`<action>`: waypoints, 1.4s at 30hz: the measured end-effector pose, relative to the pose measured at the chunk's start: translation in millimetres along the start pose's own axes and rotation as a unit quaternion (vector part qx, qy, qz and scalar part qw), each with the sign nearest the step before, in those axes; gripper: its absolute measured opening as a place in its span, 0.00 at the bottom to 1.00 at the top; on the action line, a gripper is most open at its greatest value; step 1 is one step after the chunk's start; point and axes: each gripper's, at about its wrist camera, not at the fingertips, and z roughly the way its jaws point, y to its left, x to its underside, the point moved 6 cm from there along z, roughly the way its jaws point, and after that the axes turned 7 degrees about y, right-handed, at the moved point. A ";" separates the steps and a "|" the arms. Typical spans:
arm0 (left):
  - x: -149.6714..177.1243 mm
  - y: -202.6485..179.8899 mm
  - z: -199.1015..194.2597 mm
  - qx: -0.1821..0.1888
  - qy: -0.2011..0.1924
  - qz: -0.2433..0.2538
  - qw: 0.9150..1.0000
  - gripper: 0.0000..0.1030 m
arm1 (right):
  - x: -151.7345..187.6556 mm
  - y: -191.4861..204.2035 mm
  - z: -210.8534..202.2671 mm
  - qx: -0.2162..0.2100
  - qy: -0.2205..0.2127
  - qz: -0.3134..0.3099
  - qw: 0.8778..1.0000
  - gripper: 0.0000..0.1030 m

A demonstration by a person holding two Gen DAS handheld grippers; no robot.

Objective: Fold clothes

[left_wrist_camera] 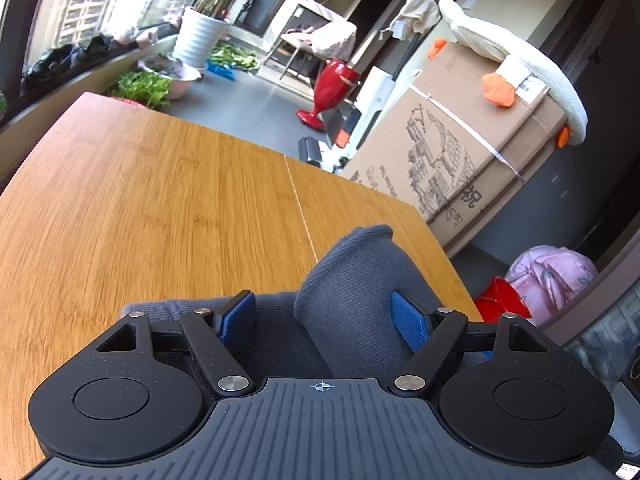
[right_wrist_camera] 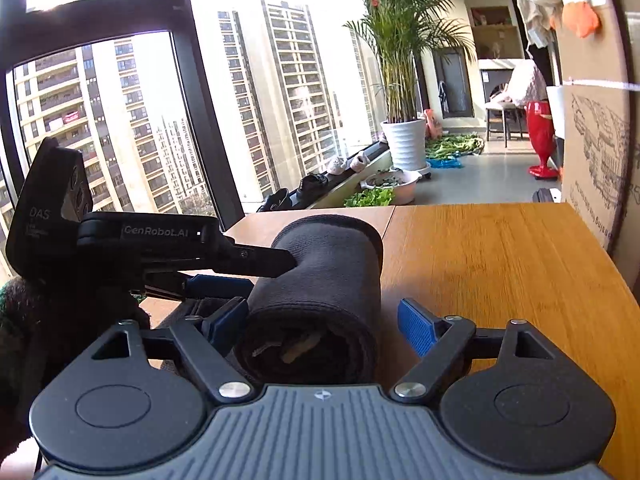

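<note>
A grey knit garment (left_wrist_camera: 352,292) lies rolled into a thick bundle on the wooden table (left_wrist_camera: 160,208). In the left wrist view it sits between the blue pads of my left gripper (left_wrist_camera: 324,320), which stands open around it. In the right wrist view the same roll (right_wrist_camera: 320,288) lies between the pads of my right gripper (right_wrist_camera: 320,326), open, with the left pad (right_wrist_camera: 224,324) against the roll and the right pad (right_wrist_camera: 416,326) apart from it. The left gripper (right_wrist_camera: 256,270) reaches in from the left with its fingers at the roll's side.
A large cardboard box (left_wrist_camera: 460,160) with a plush goose (left_wrist_camera: 512,64) on top stands past the table's right edge. A red vase (left_wrist_camera: 332,88), a potted palm (right_wrist_camera: 404,80) and shoes on the window sill (right_wrist_camera: 308,188) are beyond the far edge.
</note>
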 end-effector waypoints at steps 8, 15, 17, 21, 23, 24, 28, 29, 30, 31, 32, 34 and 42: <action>-2.2 -3.8 8.5 0.023 0.007 -0.012 1.000 0.82 | 8.1 -8.9 -11.3 0.000 0.000 0.013 1.000 0.48; -10.2 -30.0 4.5 0.052 -0.014 -0.004 0.999 0.84 | 22.7 37.7 -16.4 0.147 -0.013 -0.223 0.964 0.49; -12.7 -36.4 -3.7 0.051 -0.026 0.006 0.998 0.86 | 29.4 53.8 -12.6 0.172 -0.012 -0.286 0.943 0.51; -10.6 -42.4 -8.0 0.034 -0.025 0.036 0.998 0.90 | 38.7 82.8 -4.3 0.198 -0.013 -0.382 0.903 0.56; -7.2 -36.3 -5.8 -0.002 -0.024 0.051 0.998 0.89 | 39.2 92.1 -1.3 0.187 -0.016 -0.398 0.898 0.61; -5.2 -31.8 -5.4 -0.014 -0.024 0.056 0.998 0.90 | 36.0 92.2 -2.7 0.168 -0.015 -0.388 0.906 0.63; -0.9 -12.1 -14.0 -0.012 -0.030 0.037 0.999 0.91 | 13.1 77.9 -22.7 0.058 -0.015 -0.276 0.959 0.75; -0.5 -8.9 -16.4 -0.015 -0.032 0.034 0.999 0.92 | 7.7 71.7 -27.9 0.038 -0.018 -0.240 0.970 0.75; 0.0 -6.1 -18.6 -0.016 -0.034 0.032 0.999 0.92 | 2.2 64.4 -29.6 0.025 -0.021 -0.206 0.978 0.75; 0.7 -4.8 -20.4 -0.020 -0.035 0.033 0.999 0.92 | -3.4 57.1 -31.4 0.011 -0.023 -0.171 0.985 0.75; 1.5 -4.5 -21.9 -0.025 -0.036 0.037 0.998 0.92 | -8.2 49.2 -30.7 0.005 -0.023 -0.142 0.990 0.73; 3.1 -4.1 -24.9 -0.036 -0.039 0.044 0.998 0.92 | -13.9 32.5 -20.8 0.013 -0.013 -0.102 0.995 0.68; 10.3 6.6 -36.4 -0.068 -0.048 0.052 0.995 0.92 | -0.5 36.1 -2.6 0.034 0.022 -0.139 0.989 0.65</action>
